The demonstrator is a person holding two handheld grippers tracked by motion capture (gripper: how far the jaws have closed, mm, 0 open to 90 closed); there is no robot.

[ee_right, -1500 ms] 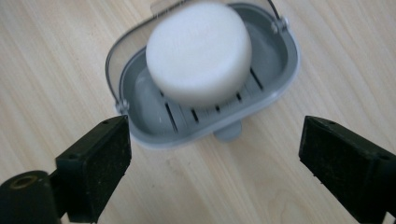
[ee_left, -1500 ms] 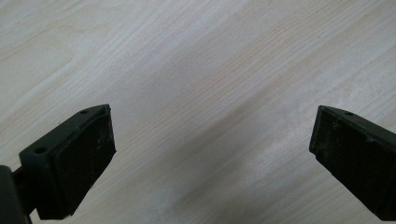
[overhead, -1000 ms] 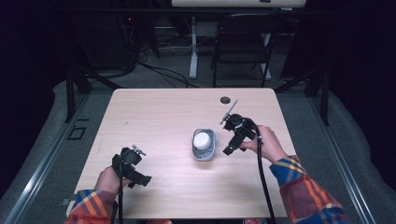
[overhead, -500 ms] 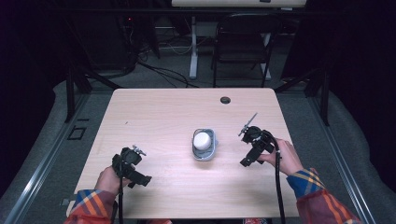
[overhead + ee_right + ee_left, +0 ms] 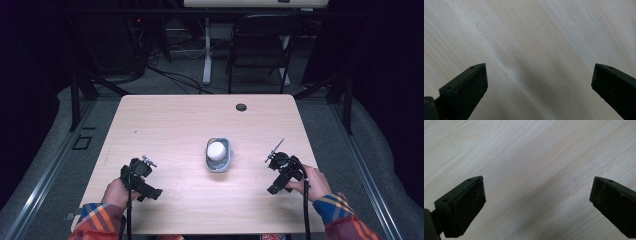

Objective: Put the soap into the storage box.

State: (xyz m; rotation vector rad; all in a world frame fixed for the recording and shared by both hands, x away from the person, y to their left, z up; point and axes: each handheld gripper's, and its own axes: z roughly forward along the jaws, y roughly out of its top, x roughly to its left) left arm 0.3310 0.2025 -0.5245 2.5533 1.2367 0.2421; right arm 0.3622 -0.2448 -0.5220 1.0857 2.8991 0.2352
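A white rounded object sits in a small grey tray mid-tabletop; both tongs, left and right, rest wide open and empty at the near corners, so a careless reach back could knock the tray.

high view overhead, facing forward-down; both tool views close above shared table

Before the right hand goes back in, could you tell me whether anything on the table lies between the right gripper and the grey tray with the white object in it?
Nothing visible does. Between the right gripper and the grey tray holding the white object there is bare table. The black disc lies well off that line, near the far edge.
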